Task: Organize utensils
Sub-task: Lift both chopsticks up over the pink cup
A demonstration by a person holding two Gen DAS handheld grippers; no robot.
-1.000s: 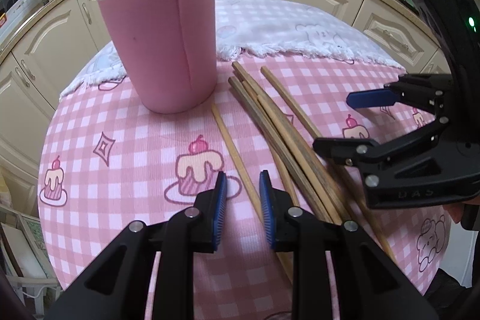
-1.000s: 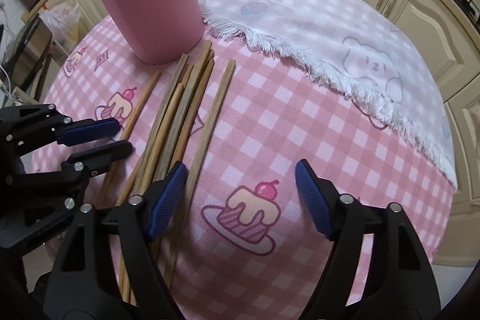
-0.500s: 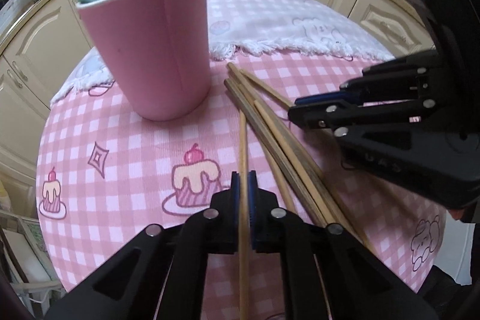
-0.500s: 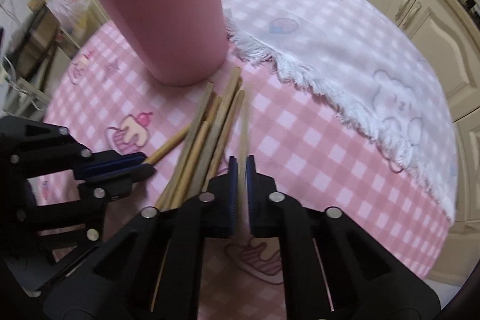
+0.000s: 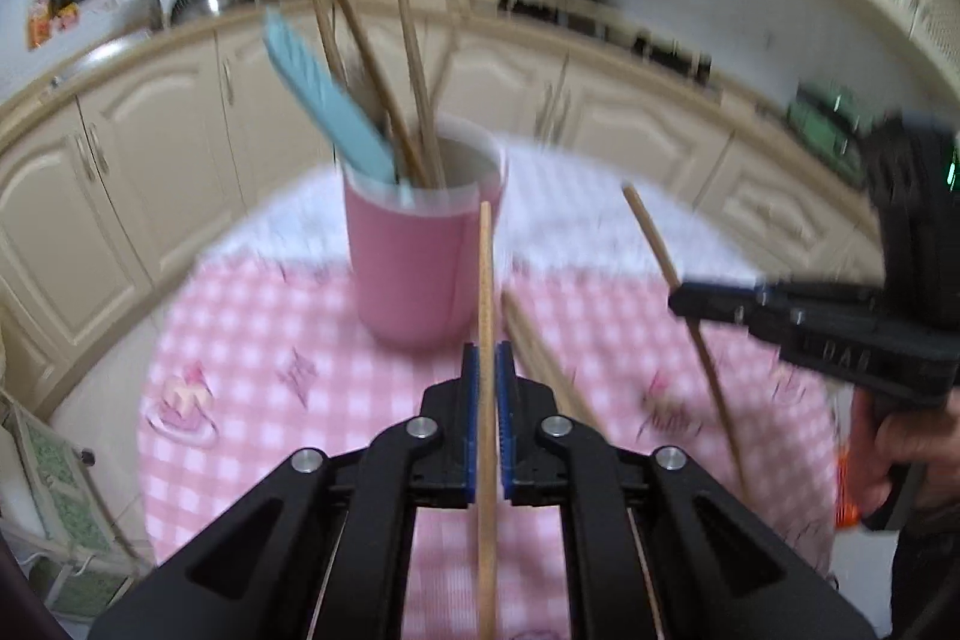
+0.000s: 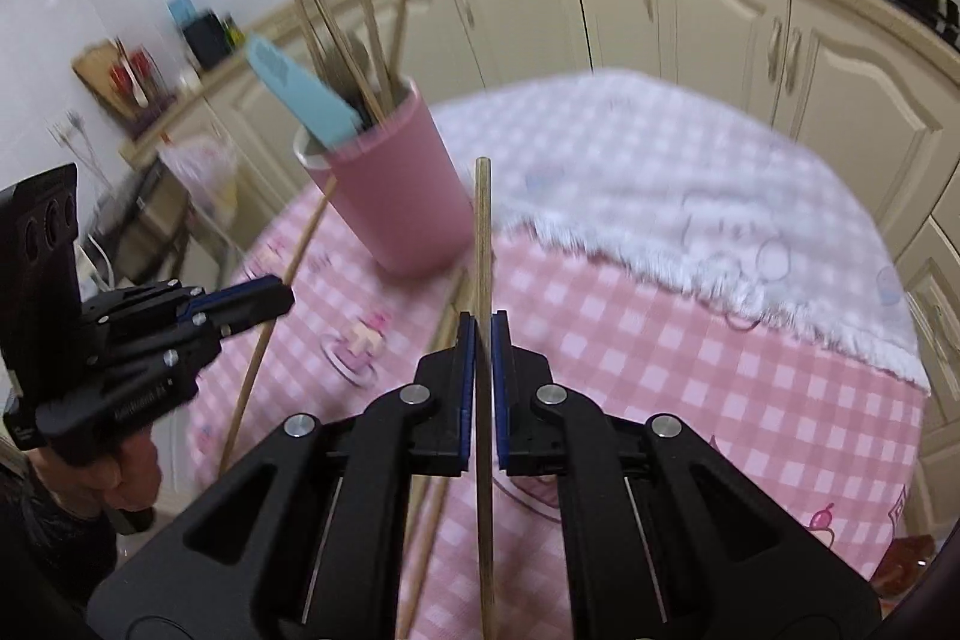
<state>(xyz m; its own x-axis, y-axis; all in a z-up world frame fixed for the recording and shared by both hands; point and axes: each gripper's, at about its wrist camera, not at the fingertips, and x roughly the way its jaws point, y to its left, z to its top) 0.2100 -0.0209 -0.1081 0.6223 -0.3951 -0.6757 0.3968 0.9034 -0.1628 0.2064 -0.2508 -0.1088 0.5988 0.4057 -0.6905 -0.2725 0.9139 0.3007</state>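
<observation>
Left wrist view: my left gripper (image 5: pixel 487 388) pinches one wooden chopstick (image 5: pixel 486 316) between its blue pads (image 5: pixel 470 400), the stick lifted off the pink checked tablecloth (image 5: pixel 252 340) and pointing toward the pink holder (image 5: pixel 414 268). Right wrist view: my right gripper (image 6: pixel 482 358) is likewise clamped on a second chopstick (image 6: pixel 482 244), its tip near the holder's side. The holder stands upright on the table and contains several chopsticks and a light blue utensil (image 5: pixel 324 100). More loose chopsticks (image 6: pixel 447 334) lie on the cloth beside the holder's base
</observation>
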